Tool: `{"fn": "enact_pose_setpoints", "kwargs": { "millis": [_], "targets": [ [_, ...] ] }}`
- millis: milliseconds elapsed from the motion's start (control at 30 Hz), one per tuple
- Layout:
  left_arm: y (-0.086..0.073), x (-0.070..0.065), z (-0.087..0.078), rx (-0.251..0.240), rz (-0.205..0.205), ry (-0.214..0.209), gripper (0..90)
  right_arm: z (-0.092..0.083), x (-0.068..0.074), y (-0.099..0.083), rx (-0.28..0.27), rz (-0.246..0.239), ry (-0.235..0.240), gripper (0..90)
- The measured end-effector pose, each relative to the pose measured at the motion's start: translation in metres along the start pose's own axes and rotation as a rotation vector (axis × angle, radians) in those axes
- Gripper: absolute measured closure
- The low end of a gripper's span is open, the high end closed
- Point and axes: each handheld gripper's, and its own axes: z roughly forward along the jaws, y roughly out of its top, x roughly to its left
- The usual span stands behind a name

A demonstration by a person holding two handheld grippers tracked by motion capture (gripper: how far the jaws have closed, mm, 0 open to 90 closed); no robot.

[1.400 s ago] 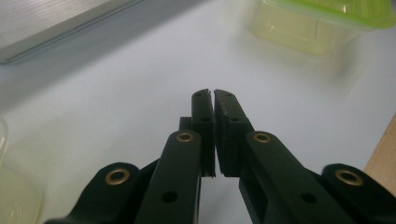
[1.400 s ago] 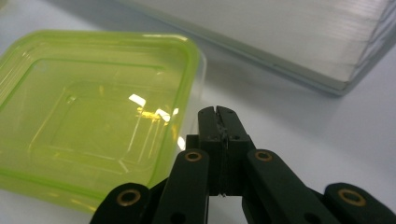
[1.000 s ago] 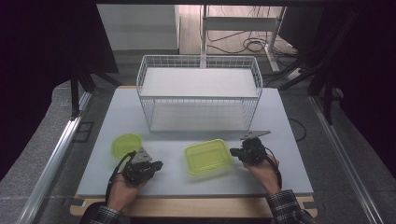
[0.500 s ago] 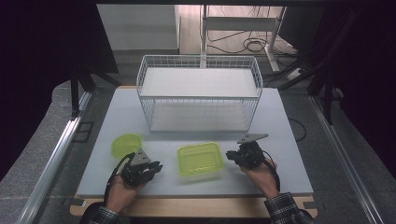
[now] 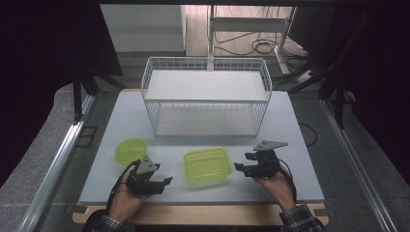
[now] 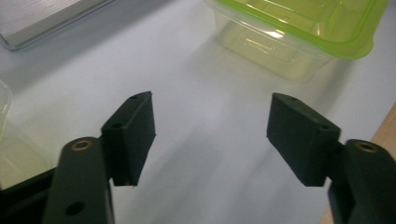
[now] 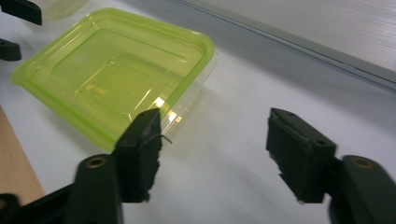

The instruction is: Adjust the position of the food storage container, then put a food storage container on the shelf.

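1. Your left gripper (image 5: 164, 182) sits near the table's front edge, left of the square green container (image 5: 207, 164). Its jaws have just been opening and now stand well apart with only bare table between them.
2. Your right gripper (image 5: 240, 166) is just right of that container. Its jaws have also just been opening; they are wide and hold nothing, and the container's corner lies just beyond the left pad (image 7: 140, 154).
3. The container rests flat on the grey table (image 5: 300, 140), lid on, between your two grippers and touching neither.
4. A round green container (image 5: 131, 150) stands behind your left gripper, close to it.
5. The wire basket (image 5: 205, 99) spans the middle of the table behind everything, with a bare strip of table between its front wall and the square container.
6. At the front, the wooden edge (image 5: 203, 215) runs close under both hands; bare table lies to the right of your right gripper.
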Motion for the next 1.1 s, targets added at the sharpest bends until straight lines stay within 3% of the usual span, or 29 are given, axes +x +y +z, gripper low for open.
{"fn": "enact_pose_setpoints", "kwargs": {
  "millis": [200,500,600,667,733,833,867,900,933,967,1100],
  "targets": [
    [0.000,0.001,0.000,-0.019,-0.013,-0.013,19.0,0.004,-0.002,-0.001,-0.016,0.022,0.003,17.5],
    [-0.001,0.000,0.004,0.013,0.000,-0.015,15.7,0.011,-0.004,0.002,0.007,0.082,0.023,5.8],
    [-0.001,-0.001,0.005,0.024,0.009,-0.009,15.8,0.013,-0.003,0.005,0.010,0.099,0.023,6.5],
    [-0.001,-0.001,0.006,0.030,0.012,-0.009,15.9,0.013,-0.002,0.006,0.008,0.098,0.027,7.9],
    [-0.001,-0.002,0.007,0.040,0.023,-0.005,16.1,0.013,0.000,0.010,0.008,0.118,0.034,18.0],
    [-0.001,-0.004,0.007,0.041,0.038,-0.009,16.4,0.016,-0.004,0.013,0.014,0.159,0.114,30.0],
    [-0.001,-0.004,0.007,0.041,0.038,-0.009,16.4,0.016,-0.004,0.013,0.014,0.159,0.114,30.0],
    [-0.001,-0.005,0.008,0.040,0.048,-0.012,16.4,0.021,-0.007,0.014,0.031,0.186,0.142,35.7],
    [-0.001,-0.005,0.008,0.040,0.048,-0.012,16.4,0.021,-0.007,0.014,0.031,0.186,0.142,35.7],
    [-0.001,-0.006,0.008,0.038,0.060,-0.010,16.4,0.027,-0.009,0.014,0.046,0.223,0.168,39.9],
    [0.000,-0.008,0.009,0.047,0.076,-0.008,16.4,0.035,-0.013,0.016,0.052,0.286,0.204,48.0]
  ]
}}
